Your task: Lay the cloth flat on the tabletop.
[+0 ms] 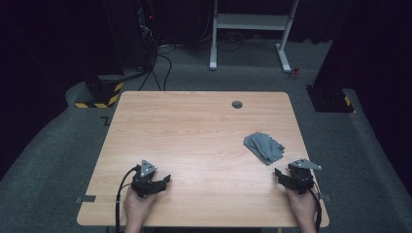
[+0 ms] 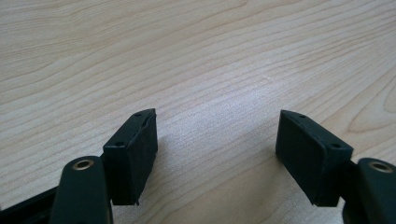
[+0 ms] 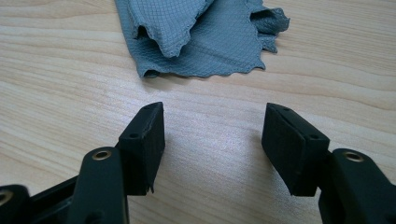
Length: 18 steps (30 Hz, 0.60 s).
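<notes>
Black jaws of the right gripper (image 3: 212, 144) stand wide apart with nothing between them, low over bare wood. Just beyond their tips, on the far side, lies the crumpled grey cloth (image 3: 205, 39), its scalloped near edge running across the jaw line. In the high view the cloth (image 1: 264, 146) sits toward the right of the table (image 1: 194, 126), close to this gripper (image 1: 291, 177). The left gripper (image 1: 154, 183), jaws equally wide and empty (image 2: 217, 154), rests well apart at the near left, so the right hand is likely the one to reach.
</notes>
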{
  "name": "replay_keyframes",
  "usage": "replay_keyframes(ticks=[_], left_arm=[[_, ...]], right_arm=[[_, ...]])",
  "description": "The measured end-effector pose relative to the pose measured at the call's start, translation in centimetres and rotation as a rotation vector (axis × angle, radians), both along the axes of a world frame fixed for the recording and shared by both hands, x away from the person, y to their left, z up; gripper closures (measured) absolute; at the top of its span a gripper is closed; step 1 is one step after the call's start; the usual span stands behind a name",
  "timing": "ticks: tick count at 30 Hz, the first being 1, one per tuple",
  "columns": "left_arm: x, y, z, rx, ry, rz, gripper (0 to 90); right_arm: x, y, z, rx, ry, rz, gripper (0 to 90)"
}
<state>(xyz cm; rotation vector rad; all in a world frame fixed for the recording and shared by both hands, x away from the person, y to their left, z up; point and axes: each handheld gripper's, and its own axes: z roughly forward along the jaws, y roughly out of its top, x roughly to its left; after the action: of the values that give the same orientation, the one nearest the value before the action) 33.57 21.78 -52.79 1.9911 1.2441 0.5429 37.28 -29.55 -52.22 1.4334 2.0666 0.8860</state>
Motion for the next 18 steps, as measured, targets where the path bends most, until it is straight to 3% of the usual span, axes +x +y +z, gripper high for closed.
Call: replay_keyframes(ticks=[18], left_arm=[[0.04, 0.09, 0.01, 0.000, -0.005, -0.001, 30.1]], right_arm=[[0.12, 0.04, 0.03, 0.011, 0.002, 0.016, 42.9]])
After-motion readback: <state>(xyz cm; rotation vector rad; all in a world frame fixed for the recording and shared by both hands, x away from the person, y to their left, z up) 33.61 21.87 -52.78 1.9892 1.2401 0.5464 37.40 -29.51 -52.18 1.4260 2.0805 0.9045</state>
